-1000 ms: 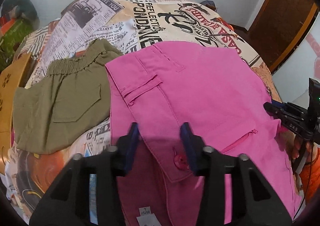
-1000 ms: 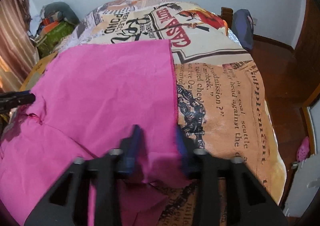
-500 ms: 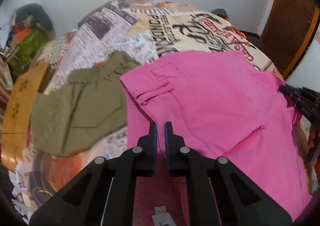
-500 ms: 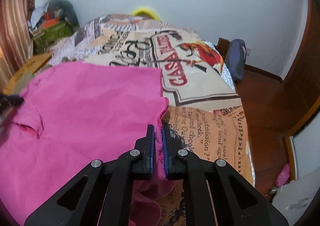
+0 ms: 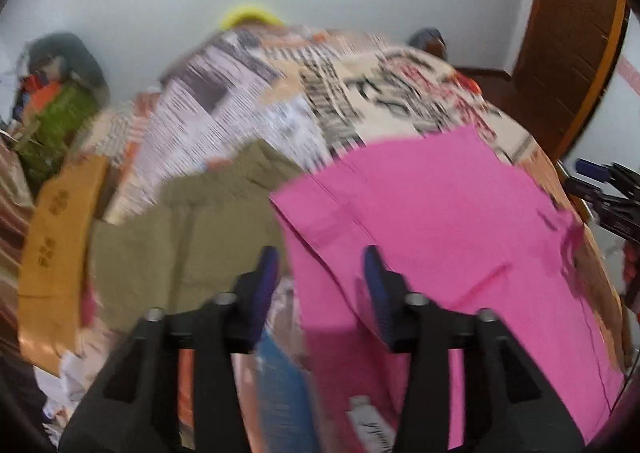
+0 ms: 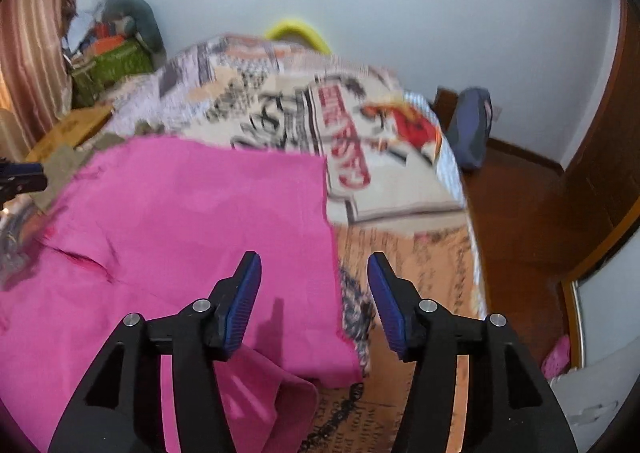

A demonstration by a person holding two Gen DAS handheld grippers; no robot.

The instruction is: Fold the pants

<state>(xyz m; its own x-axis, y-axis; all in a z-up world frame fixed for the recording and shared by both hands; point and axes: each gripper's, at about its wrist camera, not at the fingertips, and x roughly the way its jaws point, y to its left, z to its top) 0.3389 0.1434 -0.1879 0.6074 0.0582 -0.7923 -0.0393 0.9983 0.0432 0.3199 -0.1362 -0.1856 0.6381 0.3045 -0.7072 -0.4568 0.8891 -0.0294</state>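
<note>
- Pink pants (image 5: 440, 221) lie folded flat on the newspaper-print bed cover (image 6: 400, 181), beside olive shorts (image 5: 192, 237).
- We see the left hand-held gripper (image 5: 320, 273) opening above them, nothing between its jaws.
- Right hand-held gripper (image 6: 314, 285) likewise opening, empty, over the pants' edge.

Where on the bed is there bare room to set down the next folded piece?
Free: the newsprint bedspread right of the pink pants, out to the bed's edge, and the stretch beyond them toward the wall. Crowded: the left side, where olive shorts lie right beside the pink pants, with a cardboard box alongside.
</note>
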